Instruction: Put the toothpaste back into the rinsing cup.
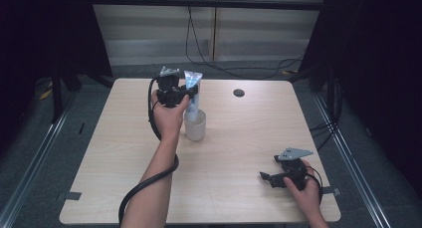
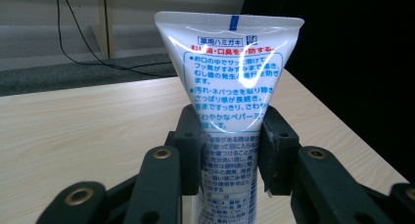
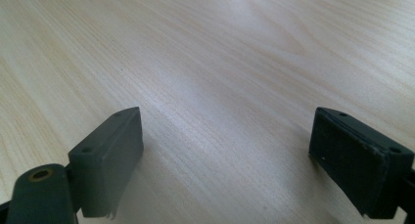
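A person sits at a pale wooden table with a two-jaw gripper in each hand. The left gripper is closed on a white toothpaste tube printed with blue Japanese text, pinching it around mid-body, with the flat crimped end pointing up. In the high view the tube stands upright with its lower end inside a white cup near the far middle of the table, the left gripper holding it from the side. The tube looks light, soft and glossy, so it probably dents under pressure and may slip; the present grip on the firmer, fuller middle seems sensible, rather than on the thin crimp. The cup looks light and could tip if the tube is dragged sideways. The right gripper rests low near the table's near right corner, its jaws spread wide and empty over bare wood. There is open tabletop all around the cup; a small dark round hole lies well to its right.
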Action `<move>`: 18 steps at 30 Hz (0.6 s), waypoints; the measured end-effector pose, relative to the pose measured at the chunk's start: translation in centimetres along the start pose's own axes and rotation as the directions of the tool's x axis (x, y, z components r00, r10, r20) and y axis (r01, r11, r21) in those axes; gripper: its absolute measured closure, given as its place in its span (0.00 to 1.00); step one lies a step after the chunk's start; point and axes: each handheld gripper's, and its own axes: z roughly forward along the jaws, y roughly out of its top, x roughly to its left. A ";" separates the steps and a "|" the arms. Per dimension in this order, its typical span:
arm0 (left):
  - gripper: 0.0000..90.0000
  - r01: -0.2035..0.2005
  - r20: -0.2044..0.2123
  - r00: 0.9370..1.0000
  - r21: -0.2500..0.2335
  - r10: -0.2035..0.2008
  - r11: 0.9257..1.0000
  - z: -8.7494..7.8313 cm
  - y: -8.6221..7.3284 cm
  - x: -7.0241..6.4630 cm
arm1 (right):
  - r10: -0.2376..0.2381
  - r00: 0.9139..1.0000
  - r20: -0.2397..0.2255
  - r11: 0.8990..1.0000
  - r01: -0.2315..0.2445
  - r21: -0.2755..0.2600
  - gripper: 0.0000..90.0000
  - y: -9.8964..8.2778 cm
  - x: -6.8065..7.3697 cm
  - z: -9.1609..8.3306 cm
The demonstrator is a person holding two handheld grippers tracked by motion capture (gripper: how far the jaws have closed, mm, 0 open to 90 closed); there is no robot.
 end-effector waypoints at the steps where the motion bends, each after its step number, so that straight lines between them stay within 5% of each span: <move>1: 0.74 0.001 0.001 1.000 -0.002 -0.001 1.000 0.1 0.0 0.0 | 0.004 1.000 0.001 1.000 -0.004 0.003 0.14 0.0 0.0 0.0; 18: 0.73 0.018 -0.011 1.000 -0.004 -0.018 1.000 1.0 -0.5 0.2 | 0.001 1.000 0.000 1.000 -0.001 0.003 0.14 0.0 0.0 0.0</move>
